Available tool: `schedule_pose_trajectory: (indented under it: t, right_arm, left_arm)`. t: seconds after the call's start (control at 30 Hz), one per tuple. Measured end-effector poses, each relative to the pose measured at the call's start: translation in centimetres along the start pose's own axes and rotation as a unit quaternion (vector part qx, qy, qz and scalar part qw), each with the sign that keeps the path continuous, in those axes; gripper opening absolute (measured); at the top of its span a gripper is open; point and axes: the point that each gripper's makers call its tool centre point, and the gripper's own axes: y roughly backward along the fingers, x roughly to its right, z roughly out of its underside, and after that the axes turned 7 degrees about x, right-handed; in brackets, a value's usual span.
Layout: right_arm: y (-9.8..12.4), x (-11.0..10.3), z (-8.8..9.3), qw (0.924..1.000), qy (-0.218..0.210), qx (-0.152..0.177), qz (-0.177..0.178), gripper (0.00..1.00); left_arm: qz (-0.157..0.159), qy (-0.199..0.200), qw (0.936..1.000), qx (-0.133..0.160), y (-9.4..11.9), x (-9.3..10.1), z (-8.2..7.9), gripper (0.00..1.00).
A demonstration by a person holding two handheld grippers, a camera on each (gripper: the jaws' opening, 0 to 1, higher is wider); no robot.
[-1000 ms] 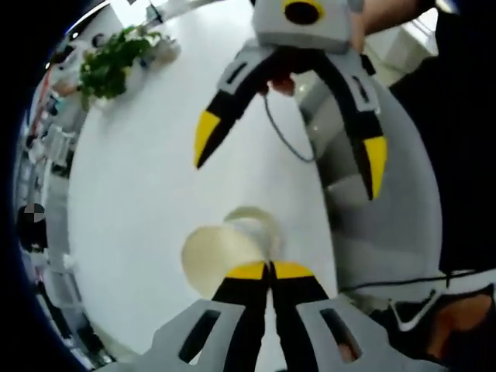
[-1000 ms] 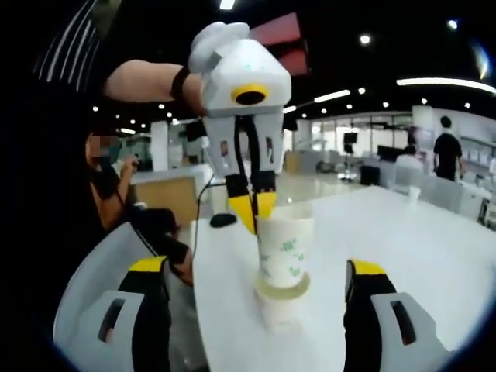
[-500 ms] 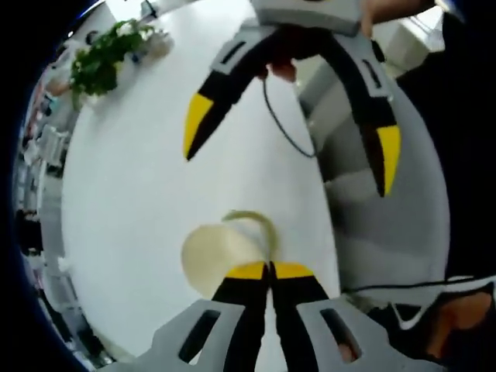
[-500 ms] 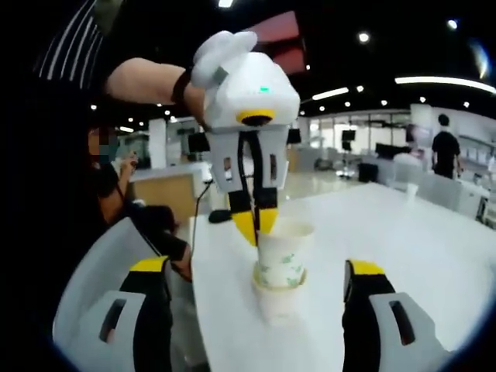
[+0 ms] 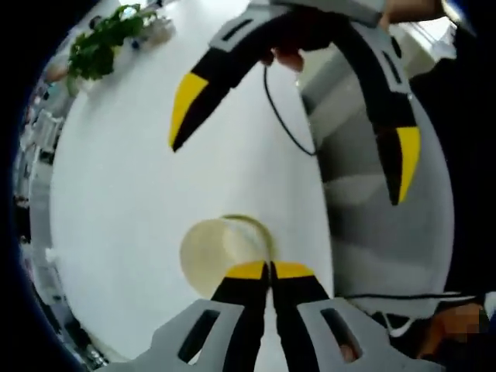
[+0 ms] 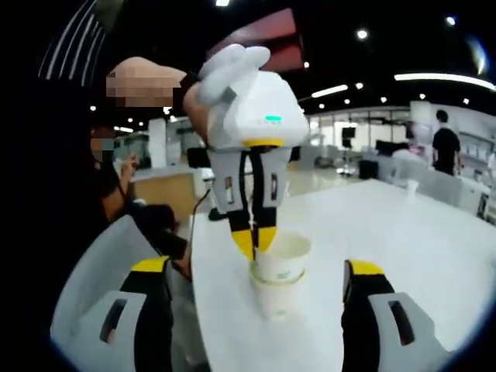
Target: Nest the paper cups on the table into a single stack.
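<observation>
Left tongs pinch top cup rim, pushing it into bottom cup on desk. Right tongs spread wide, ready to steady stack.

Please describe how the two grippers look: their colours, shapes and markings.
Both grippers have grey bodies, black jaws and yellow tips. The left gripper has a white housing with a green light and a yellow-ringed lens. The right gripper has long tapering jaws with slots.

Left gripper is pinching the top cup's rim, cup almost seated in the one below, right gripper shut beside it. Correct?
Not quite: the right gripper is open, its jaws spread wide on either side of the cups, as the right gripper view shows. The rest holds: the left gripper pinches the rim of the top cup, nearly seated in the lower cup on the table.
</observation>
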Motion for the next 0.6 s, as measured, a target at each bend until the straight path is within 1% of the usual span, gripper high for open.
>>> schedule_pose_trajectory:
  t: [0.07, 0.17, 0.3, 0.33, 0.37, 0.47, 0.53, 0.6]
  right_arm:
    - [-0.1, 0.0, 0.0, 1.0, -0.002, 0.001, 0.0, 0.89]
    - [-0.2, 0.0, 0.1, 1.0, -0.004, 0.001, 0.0, 0.88]
    - [-0.2, -0.1, 0.0, 1.0, -0.005, 0.003, -0.002, 0.87]
    - [-0.2, -0.1, 0.0, 1.0, -0.006, 0.005, -0.002, 0.86]
    - [-0.2, -0.1, 0.0, 1.0, -0.008, 0.005, -0.002, 0.86]
    - [-0.1, -0.2, 0.3, 0.9999, -0.011, 0.005, -0.001, 0.86]
    - [-0.1, -0.3, 0.4, 0.9999, -0.01, 0.004, -0.001, 0.86]
    - [-0.1, -0.2, 0.4, 0.9999, -0.012, 0.004, 0.0, 0.86]
  left_arm:
    - [-0.003, -0.004, 1.0, 0.001, -0.2, -0.1, 0.1, 0.0]
    - [0.005, 0.001, 1.0, -0.004, -0.7, 0.1, 0.6, 0.0]
    - [0.01, -0.002, 0.9999, 0.0, -1.1, 0.3, 0.7, 0.01]
    - [0.012, 0.01, 0.9999, 0.004, -1.1, 0.3, 0.6, 0.01]
    - [0.009, 0.033, 0.9994, 0.002, -1.1, 0.2, 0.7, 0.01]
    - [0.012, 0.026, 0.9996, 0.003, -1.0, 0.3, 0.6, 0.02]
    - [0.017, 0.006, 0.9998, 0.006, -1.0, 0.4, 0.6, 0.02]
    - [0.019, 0.003, 0.9998, 0.006, -1.0, 0.4, 0.7, 0.02]
